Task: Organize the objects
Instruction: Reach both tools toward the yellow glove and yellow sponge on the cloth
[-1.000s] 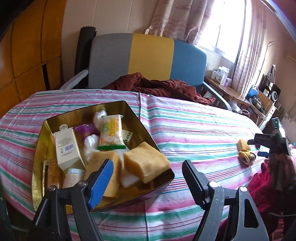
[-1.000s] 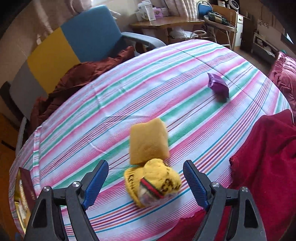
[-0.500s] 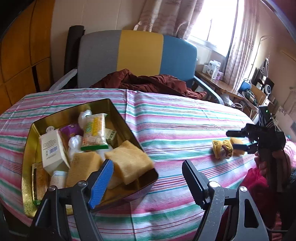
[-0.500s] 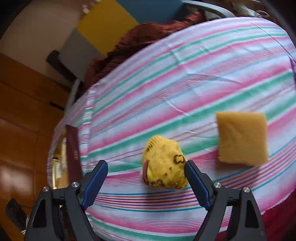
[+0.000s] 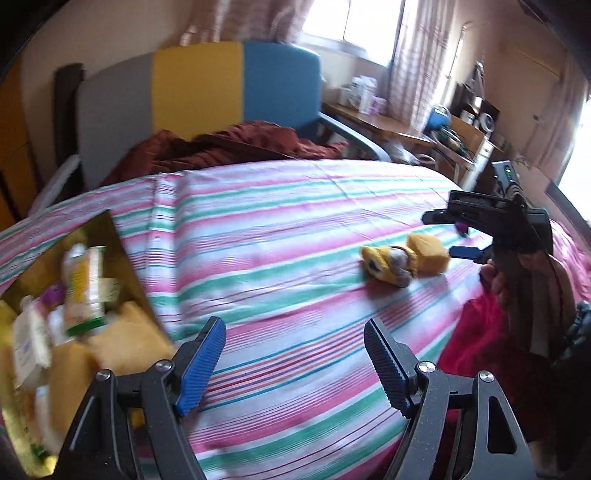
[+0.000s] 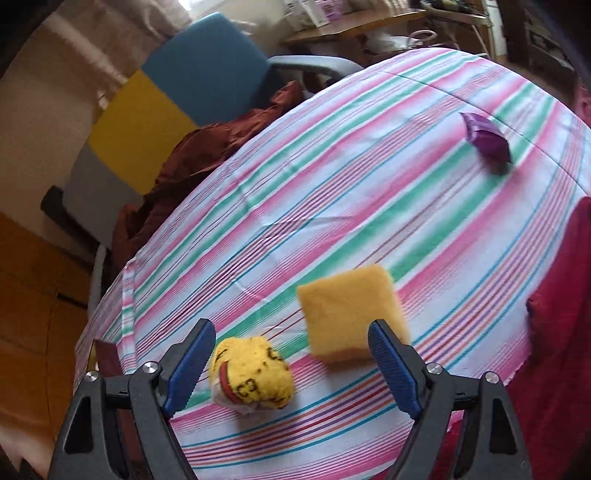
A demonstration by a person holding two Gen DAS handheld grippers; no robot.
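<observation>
Right gripper (image 6: 291, 363), jaws apart and empty, above yellow sock ball (image 6: 253, 380) and sponge (image 6: 351, 314) on striped surface (image 6: 332, 184); left gripper (image 5: 295, 358) likewise wide, holding nothing.

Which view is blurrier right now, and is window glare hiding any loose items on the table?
Left wrist view: motion blur smears the gold tin and its contents; the window is blown out, though the yellow sock ball stays readable. Right wrist view: mild blur on the sponge and purple packet, no glare.

daylight from window (image 5: 354, 22) | glare there | motion blur | fisheye edges
</observation>
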